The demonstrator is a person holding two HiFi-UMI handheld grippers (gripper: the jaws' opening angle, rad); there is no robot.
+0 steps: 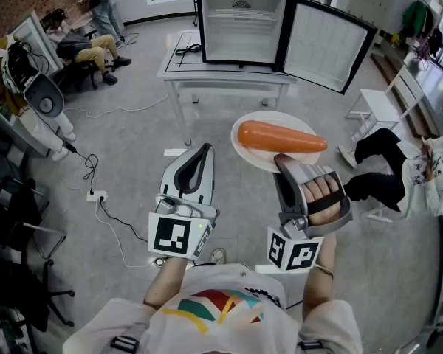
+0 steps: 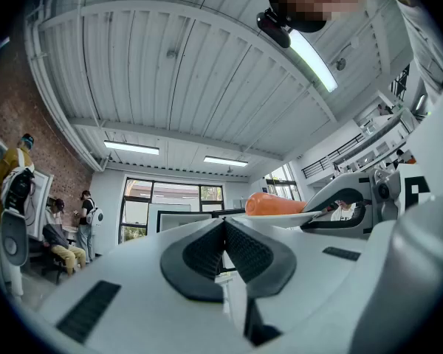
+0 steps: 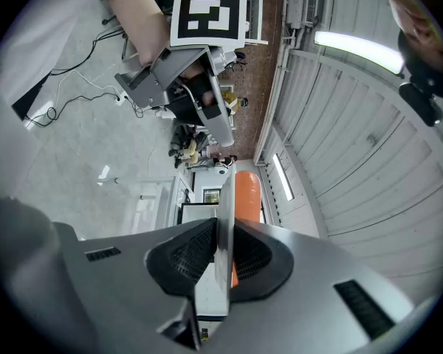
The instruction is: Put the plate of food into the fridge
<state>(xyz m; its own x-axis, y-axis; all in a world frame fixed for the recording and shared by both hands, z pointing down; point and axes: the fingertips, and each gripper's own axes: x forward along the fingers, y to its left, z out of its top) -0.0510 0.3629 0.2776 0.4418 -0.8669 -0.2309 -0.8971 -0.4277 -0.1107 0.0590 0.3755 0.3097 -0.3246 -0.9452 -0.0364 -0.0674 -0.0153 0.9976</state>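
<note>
Ahead, fridge [image 1: 240,24] open, plate [image 1: 262,120] rim clamped

No word, number or brand can be read anywhere. The only signs are square black-and-white coded patterns. In the head view, lower middle of the frame, one marker [image 1: 172,236] faces up on the cube of the left gripper [image 1: 204,150]. Just right of it, two side markers [image 1: 304,256] stand on the cube of the right gripper [image 1: 280,159]. The right gripper view shows the left cube's pattern at top middle, and the left gripper view catches a piece of one at its right edge. The shirt [image 1: 215,304], at the bottom of the head view, bears coloured stripes without letters. A faint mark on the back wall of the fridge [image 1: 240,43], top middle, is too small to read.
</note>
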